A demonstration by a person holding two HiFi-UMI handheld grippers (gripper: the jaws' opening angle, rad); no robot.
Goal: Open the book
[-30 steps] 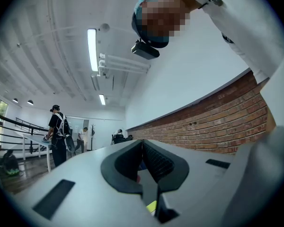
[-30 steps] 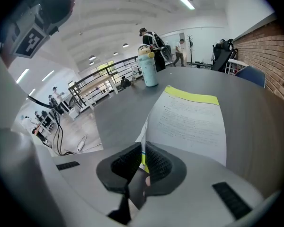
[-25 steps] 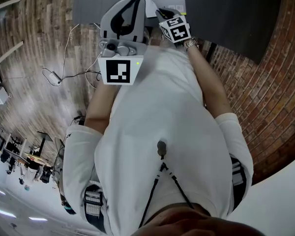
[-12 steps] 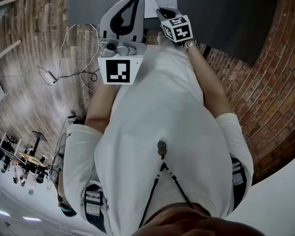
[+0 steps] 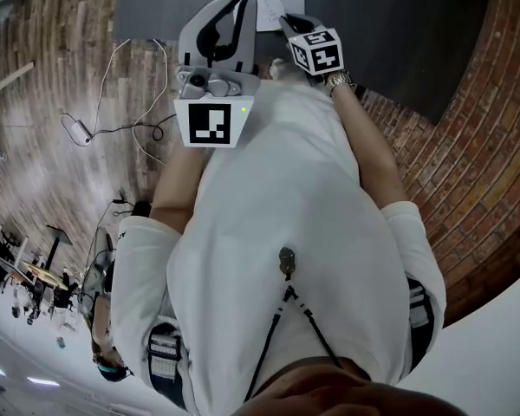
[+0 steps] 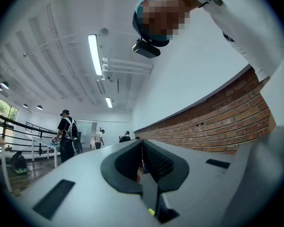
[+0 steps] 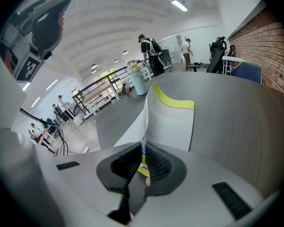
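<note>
Locating the book (image 7: 128, 134): which tongs are nearer? (Operator)

The right tongs (image 7: 143, 150), clamped on its raised leaf (image 7: 173, 122). The book lies on the counter (image 7: 236, 112) directly ahead, spine running away. The left tongs (image 6: 142, 150), closed and empty, point elsewhere. (Checker)

Bright, even indoor light; heavy fisheye bend in your views.
Ceiling strip lights (image 6: 95, 55) glare overhead in the left gripper view; your left gripper (image 6: 142, 148) blurs close to the lens, corners go black, shadows are soft.
</note>
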